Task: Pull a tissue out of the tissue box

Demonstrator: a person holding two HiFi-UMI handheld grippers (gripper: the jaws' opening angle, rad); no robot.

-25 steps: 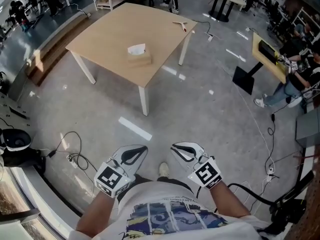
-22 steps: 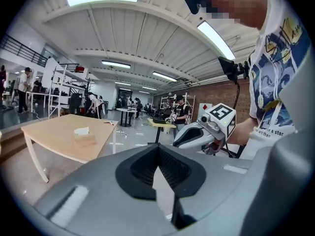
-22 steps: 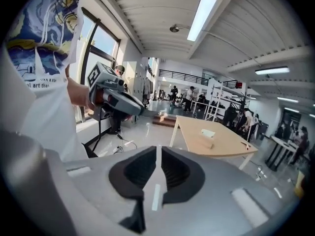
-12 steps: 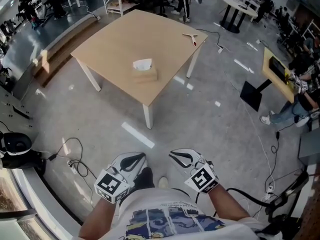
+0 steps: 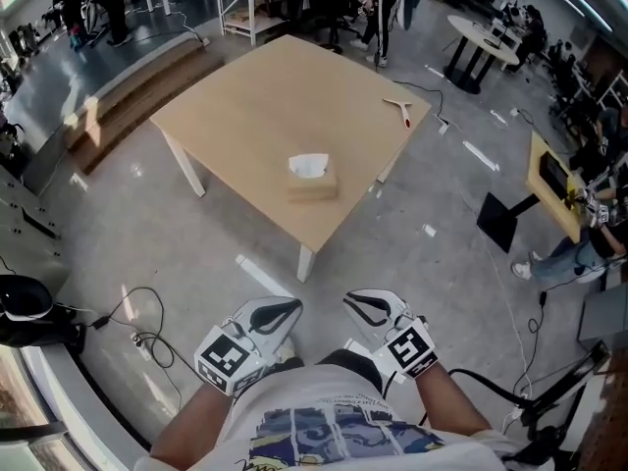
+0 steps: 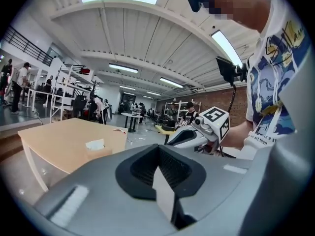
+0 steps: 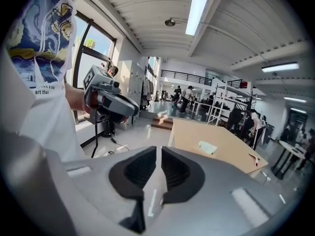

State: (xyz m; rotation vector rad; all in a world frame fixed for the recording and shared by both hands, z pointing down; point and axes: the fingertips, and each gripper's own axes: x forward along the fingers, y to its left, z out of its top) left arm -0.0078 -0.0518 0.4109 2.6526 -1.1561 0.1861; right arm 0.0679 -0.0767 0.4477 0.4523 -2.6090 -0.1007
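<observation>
- The table (image 5: 245, 126) now shows nearer in the head view than a second ago: the person is approaching it.
- Left gripper (image 5: 285, 309) and right gripper (image 5: 358, 302), at 6 o'clock, are both clenched and empty.
- The tissue box (image 5: 314, 186) sits at 12 o'clock from them, well apart.
- Its tissue (image 5: 310, 165) is untouched, so I judge reaching comes first.

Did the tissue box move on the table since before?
No. The tissue box keeps its spot on the table, equally far from the near corner.

We read only "art that" beneath the print on the person's shirt (image 7: 39, 82); its smaller lettering stays too blurred for us.
</observation>
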